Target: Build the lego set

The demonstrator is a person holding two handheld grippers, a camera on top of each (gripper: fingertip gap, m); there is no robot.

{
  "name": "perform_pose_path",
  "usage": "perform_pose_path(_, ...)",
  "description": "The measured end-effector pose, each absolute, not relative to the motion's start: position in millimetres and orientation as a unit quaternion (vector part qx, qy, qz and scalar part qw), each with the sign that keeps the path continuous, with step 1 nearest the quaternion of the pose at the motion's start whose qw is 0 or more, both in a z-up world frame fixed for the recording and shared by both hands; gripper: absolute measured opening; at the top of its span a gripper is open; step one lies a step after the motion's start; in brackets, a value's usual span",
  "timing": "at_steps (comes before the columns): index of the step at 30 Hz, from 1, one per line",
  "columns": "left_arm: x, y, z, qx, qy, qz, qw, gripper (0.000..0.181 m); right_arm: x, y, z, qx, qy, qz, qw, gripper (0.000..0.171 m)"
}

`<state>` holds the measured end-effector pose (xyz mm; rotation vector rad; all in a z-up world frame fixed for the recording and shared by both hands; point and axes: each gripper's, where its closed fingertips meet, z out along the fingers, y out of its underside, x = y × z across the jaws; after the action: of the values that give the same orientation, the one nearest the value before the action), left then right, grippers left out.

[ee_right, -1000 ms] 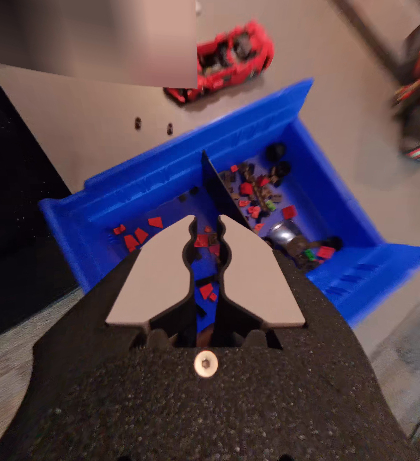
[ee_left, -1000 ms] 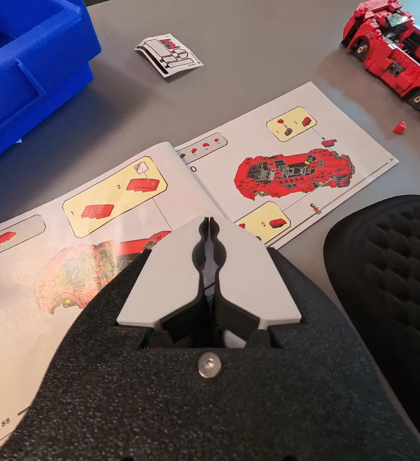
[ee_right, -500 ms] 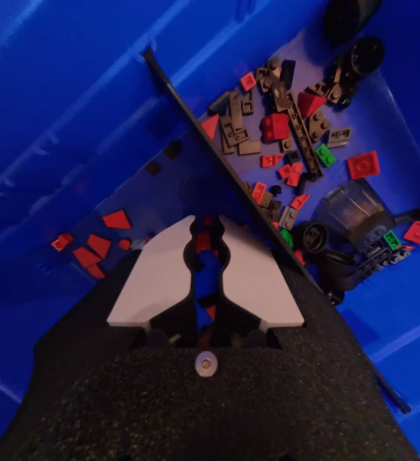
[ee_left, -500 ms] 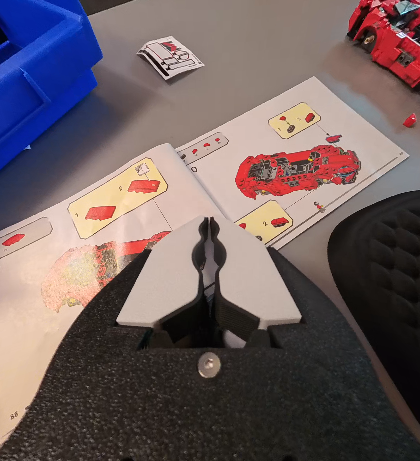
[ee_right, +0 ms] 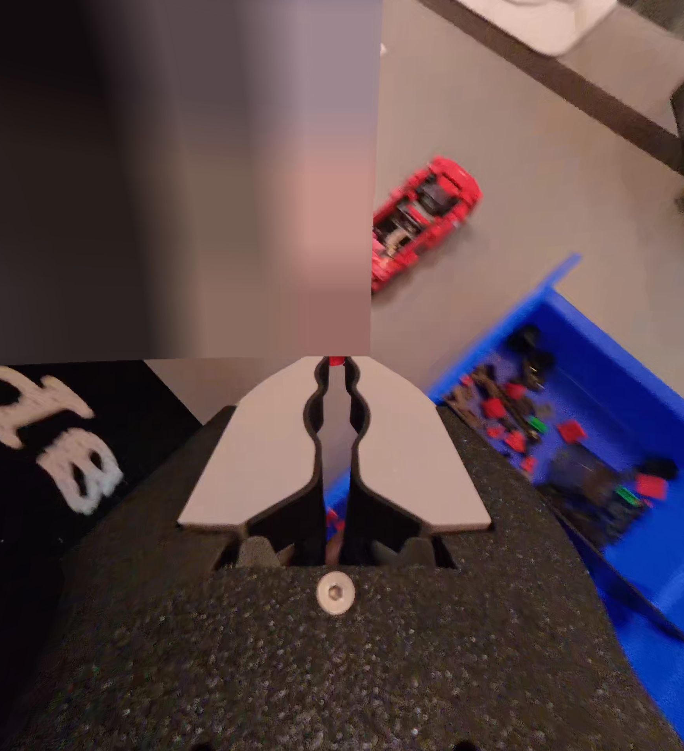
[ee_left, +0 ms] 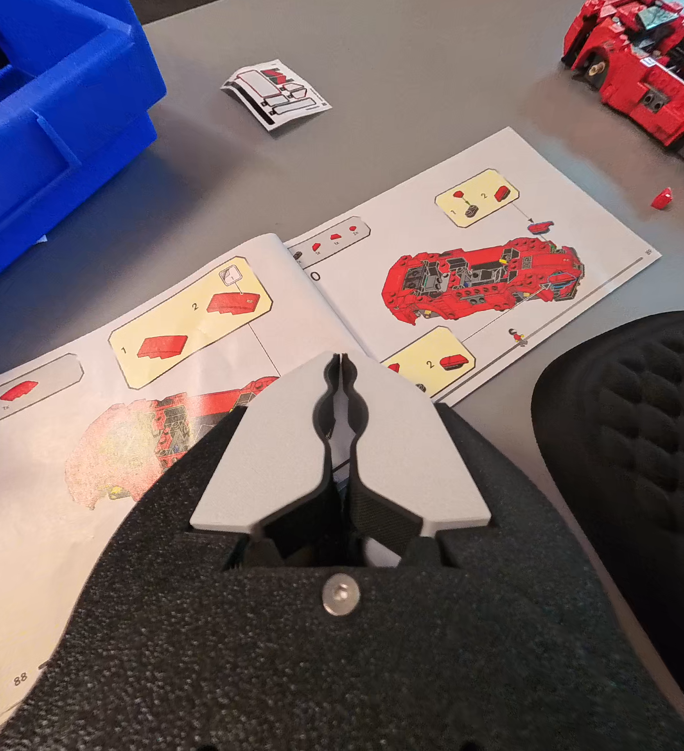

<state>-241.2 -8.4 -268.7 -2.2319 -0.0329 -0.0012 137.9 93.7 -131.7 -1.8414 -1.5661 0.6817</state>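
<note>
My left gripper (ee_left: 340, 357) is shut and empty, hovering over the open instruction booklet (ee_left: 474, 260) on the grey table. The red lego car (ee_left: 649, 77) sits at the far right, with a small loose red piece (ee_left: 662, 199) beside it. My right gripper (ee_right: 335, 361) is shut on a small red lego piece (ee_right: 335, 360) at its tips, raised above the table. The car (ee_right: 421, 215) shows beyond it. The blue parts bin (ee_right: 600, 357), with several red, dark and green pieces, is at the right.
A blue bin (ee_left: 47, 134) stands at the left of the left wrist view. A small sticker sheet (ee_left: 277, 95) lies behind the booklet. A black padded object (ee_left: 636, 447) sits at the right. A person's dark clothing (ee_right: 39, 439) shows at the left of the right wrist view. Some 40 centimetres of space lies between my two pairs of fingers. The red lego car (ee_left: 649, 77) is about equally far from each gripper, around 25 centimetres.
My right gripper went down into the blue bin, closed on a small red piece and has lifted out of the bin. My left gripper stayed shut and barely shifted over the booklet.
</note>
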Motion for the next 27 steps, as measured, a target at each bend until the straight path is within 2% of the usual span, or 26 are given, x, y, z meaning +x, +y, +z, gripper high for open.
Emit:
perform_pose_path(3, -241, -8, -269, -0.898, -0.013, 0.000, 0.439, 0.001, 102, 56, -183, -0.734, -0.559, 0.263, 0.282, 0.007)
perform_pose_path(5, -241, -9, -269, -0.898, -0.014, -0.002, 0.440, 0.000, 106, 65, -229, -0.787, -0.533, 0.181, 0.251, 0.008)
perform_pose_path(7, -241, -9, -269, -0.898, -0.015, -0.009, 0.440, 0.000, 107, 80, -232, -0.790, -0.525, 0.107, 0.300, 0.007)
perform_pose_path(11, -240, -9, -269, -0.897, -0.023, -0.031, 0.440, 0.001, 108, 72, -247, -0.809, -0.525, 0.062, 0.255, 0.007)
perform_pose_path(16, -240, -9, -268, -0.895, -0.029, -0.051, 0.442, 0.001, 93, 64, -267, -0.801, -0.530, 0.070, 0.270, 0.007)
perform_pose_path(20, -237, -9, -268, -0.896, -0.020, -0.052, 0.440, 0.002, 91, 65, -266, -0.719, -0.613, -0.057, 0.322, 0.008)
perform_pose_path(23, -236, -9, -268, -0.896, -0.020, -0.060, 0.440, 0.002, 89, 55, -271, -0.703, -0.642, -0.067, 0.299, 0.008)
perform_pose_path(27, -236, -10, -267, -0.895, -0.021, -0.072, 0.441, 0.002, 93, 62, -274, -0.706, -0.643, -0.077, 0.285, 0.025)
